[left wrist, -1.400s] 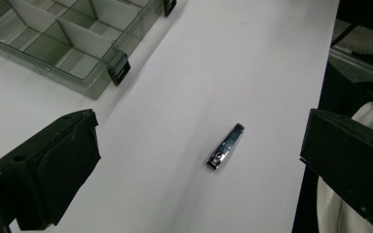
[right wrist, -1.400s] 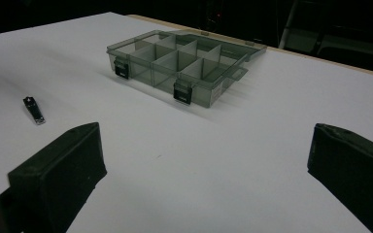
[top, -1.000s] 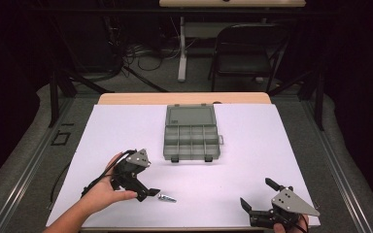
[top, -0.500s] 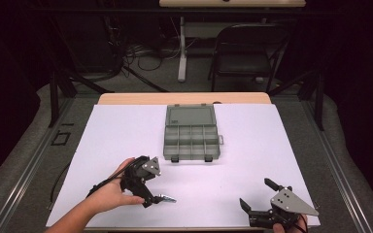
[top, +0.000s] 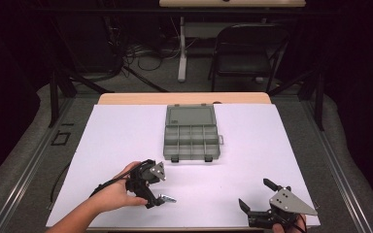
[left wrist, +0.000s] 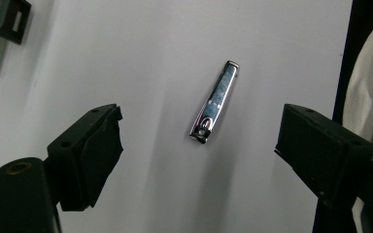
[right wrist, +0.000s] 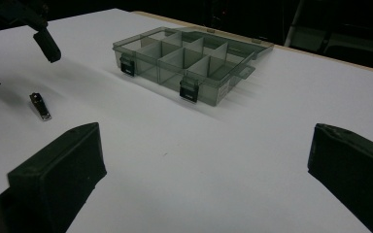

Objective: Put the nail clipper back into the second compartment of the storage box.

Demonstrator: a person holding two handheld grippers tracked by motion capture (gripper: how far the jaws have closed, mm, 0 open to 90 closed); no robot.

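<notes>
- The left gripper [top: 156, 198], held in the person's left hand [top: 114, 194], hangs over the near left part of the white table [top: 121, 141], jaws spread wide and holding nothing.
- A small metal nail clipper [left wrist: 214, 101] lies flat on the table between those spread jaws, touching neither; in the high view it sits just beside the gripper's tips [top: 166, 198].
- The right gripper [top: 256, 200] rests near the table's front right edge, jaws wide apart and empty.
- A grey compartment box [top: 191, 133] sits at the table's middle with its lid open, well apart from both grippers; the compartments seen in the right gripper view [right wrist: 189, 60] look empty.
- A folding chair [top: 245, 48] stands beyond the table.
</notes>
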